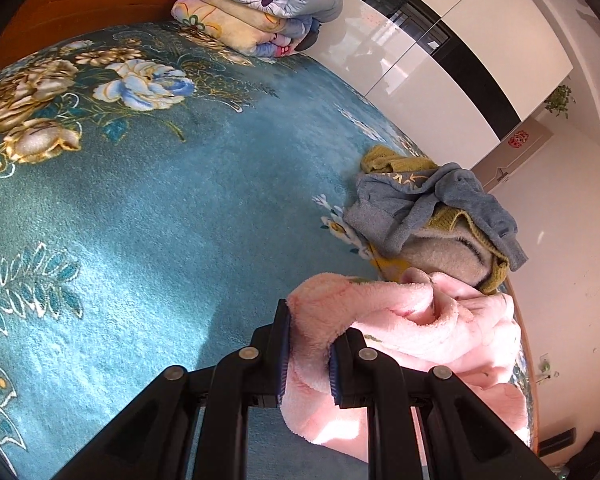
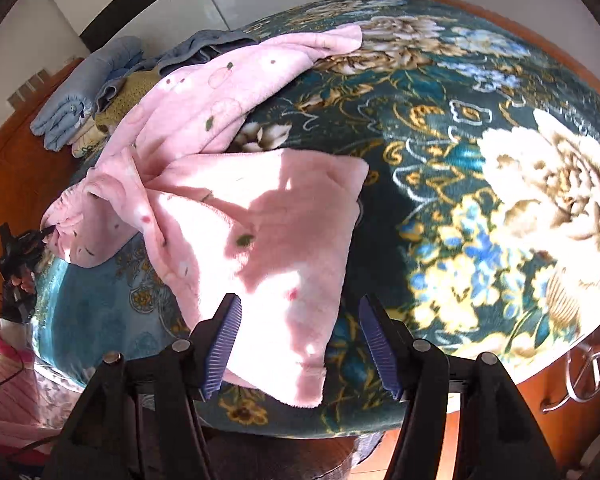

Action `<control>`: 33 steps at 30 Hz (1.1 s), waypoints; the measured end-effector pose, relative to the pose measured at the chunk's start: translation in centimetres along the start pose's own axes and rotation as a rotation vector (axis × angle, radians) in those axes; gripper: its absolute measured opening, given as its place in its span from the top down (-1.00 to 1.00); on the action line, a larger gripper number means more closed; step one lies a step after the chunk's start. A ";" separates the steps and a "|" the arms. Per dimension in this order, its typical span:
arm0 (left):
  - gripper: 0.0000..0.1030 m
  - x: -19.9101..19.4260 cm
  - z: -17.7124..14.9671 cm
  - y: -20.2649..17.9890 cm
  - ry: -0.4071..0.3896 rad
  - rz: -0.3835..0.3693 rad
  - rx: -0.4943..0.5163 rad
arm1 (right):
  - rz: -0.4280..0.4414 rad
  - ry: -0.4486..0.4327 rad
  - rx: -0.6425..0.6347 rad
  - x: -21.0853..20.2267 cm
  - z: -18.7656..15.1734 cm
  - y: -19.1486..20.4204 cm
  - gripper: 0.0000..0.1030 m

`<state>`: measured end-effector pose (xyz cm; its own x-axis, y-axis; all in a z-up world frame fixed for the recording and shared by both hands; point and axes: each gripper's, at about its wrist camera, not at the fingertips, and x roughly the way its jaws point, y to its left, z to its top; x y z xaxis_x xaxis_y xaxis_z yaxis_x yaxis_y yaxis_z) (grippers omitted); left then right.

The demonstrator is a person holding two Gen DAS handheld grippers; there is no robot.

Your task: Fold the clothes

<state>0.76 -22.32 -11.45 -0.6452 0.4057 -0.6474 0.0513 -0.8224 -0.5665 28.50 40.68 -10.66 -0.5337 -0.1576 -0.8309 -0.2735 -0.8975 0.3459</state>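
Observation:
A pink fleece garment (image 2: 236, 200) with small flower prints lies spread and rumpled on the teal floral bedspread (image 2: 460, 160). My left gripper (image 1: 309, 354) is shut on a bunched edge of the pink garment (image 1: 412, 320); it also shows far left in the right wrist view (image 2: 40, 236). My right gripper (image 2: 300, 344) is open, its blue pads either side of the garment's near hem, above the bed's near edge.
A heap of unfolded clothes, grey-blue (image 1: 432, 200) over olive knit (image 1: 396, 162), lies beyond the pink garment. Folded quilts (image 1: 260, 4) are stacked at the bed's far end. White wardrobe doors (image 1: 440, 80) stand beside the bed. A wire chair (image 2: 588, 364) is at right.

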 end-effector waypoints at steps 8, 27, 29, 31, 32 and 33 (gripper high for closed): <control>0.68 -5.7 1.1 0.6 -0.134 -0.060 -0.058 | 0.144 -0.102 0.145 -1.9 0.8 -0.4 0.81; 0.67 -3.4 -1.6 5.3 -0.036 0.135 -0.145 | -0.170 -0.076 0.065 6.4 18.6 -3.4 0.73; 0.66 -3.2 -1.6 5.2 -0.040 0.131 -0.141 | -0.191 -0.076 0.072 7.2 19.4 -3.7 0.51; 0.66 -3.2 -1.3 5.1 -0.045 0.123 -0.134 | -0.180 -0.101 0.076 6.2 19.9 -3.8 -0.09; 0.66 -3.2 -1.2 5.0 -0.047 0.117 -0.131 | -0.159 -0.131 0.070 4.9 19.9 -3.8 -0.09; 0.66 -3.2 -1.1 5.0 -0.048 0.112 -0.127 | -0.144 -0.165 0.064 3.2 19.7 -3.8 -0.09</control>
<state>3.90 -27.28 -12.77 -0.6658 0.2921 -0.6865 0.2191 -0.8030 -0.5542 12.03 51.69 -6.06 -0.6075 0.0443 -0.7931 -0.4039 -0.8770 0.2603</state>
